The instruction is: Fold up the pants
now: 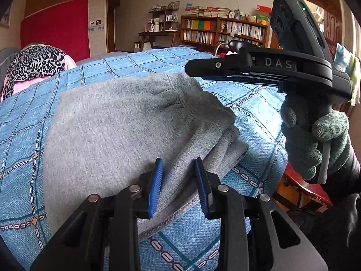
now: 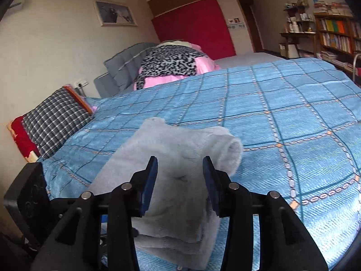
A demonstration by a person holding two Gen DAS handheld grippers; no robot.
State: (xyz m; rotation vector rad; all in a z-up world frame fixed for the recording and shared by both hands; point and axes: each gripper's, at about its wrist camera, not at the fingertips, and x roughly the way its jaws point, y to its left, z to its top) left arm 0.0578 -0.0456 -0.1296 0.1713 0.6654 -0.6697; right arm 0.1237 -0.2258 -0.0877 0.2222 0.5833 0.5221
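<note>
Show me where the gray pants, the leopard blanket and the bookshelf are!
gray pants [image 1: 117, 122]: left wrist view, flat top layer.
leopard blanket [image 2: 169, 62]: right wrist view, spotted middle.
bookshelf [image 1: 214, 31]: left wrist view, book rows.

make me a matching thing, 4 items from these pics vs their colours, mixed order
Items:
1. pants
2. bedspread
3. glove
4. wall panel

Colours:
A. red
B. green
C. grey
D. blue with a chain grid

Pairs: 1-C, 2-D, 3-B, 4-A
</note>
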